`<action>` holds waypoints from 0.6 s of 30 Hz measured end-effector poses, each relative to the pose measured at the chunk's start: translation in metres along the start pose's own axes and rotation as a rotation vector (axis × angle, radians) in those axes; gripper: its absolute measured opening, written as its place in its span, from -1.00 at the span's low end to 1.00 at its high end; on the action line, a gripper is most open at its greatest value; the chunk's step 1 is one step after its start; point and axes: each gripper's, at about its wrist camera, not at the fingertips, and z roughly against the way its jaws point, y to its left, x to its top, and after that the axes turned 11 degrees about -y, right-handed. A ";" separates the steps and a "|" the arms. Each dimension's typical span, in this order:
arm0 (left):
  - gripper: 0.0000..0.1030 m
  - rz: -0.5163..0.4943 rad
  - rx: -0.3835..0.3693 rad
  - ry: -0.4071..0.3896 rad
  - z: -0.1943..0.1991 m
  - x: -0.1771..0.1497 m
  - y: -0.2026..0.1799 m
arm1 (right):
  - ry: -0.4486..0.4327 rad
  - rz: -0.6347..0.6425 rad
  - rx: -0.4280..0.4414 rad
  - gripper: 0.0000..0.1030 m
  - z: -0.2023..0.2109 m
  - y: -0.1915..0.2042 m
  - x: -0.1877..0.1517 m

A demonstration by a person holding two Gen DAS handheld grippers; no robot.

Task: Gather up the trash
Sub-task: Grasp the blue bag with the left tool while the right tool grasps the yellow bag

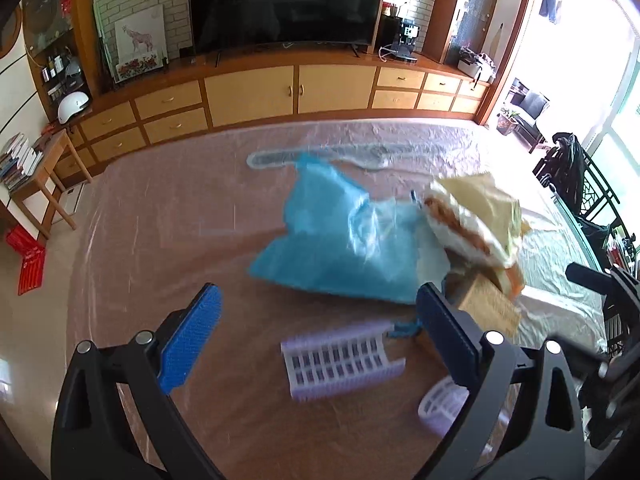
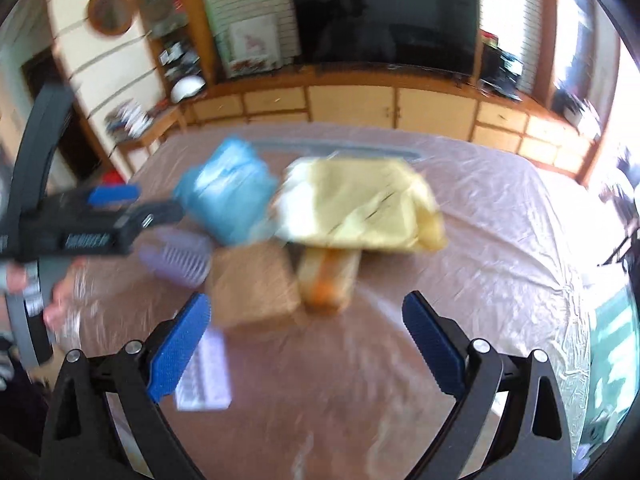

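Plastic-sheeted tabletop [image 1: 160,208], wide bare stretch on its left half. Left gripper [image 1: 316,340] spread wide, empty, above lilac slotted plastic tray [image 1: 340,364]. Crumpled blue plastic bag [image 1: 340,236] mid-table, touching yellow-and-white snack wrapper [image 1: 472,216] over brown cardboard box [image 1: 488,308]. Right gripper [image 2: 306,346] spread, empty, near box.
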 end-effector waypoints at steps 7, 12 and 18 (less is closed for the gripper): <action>0.91 -0.037 -0.031 0.017 -0.020 0.025 -0.004 | 0.020 -0.157 -0.042 0.84 -0.030 -0.048 0.035; 0.91 0.007 -0.094 0.070 -0.040 0.035 0.003 | 0.076 -0.203 0.005 0.84 -0.070 -0.069 0.057; 0.91 0.067 -0.209 0.164 -0.071 0.037 0.014 | 0.159 -0.223 0.084 0.84 -0.109 -0.080 0.062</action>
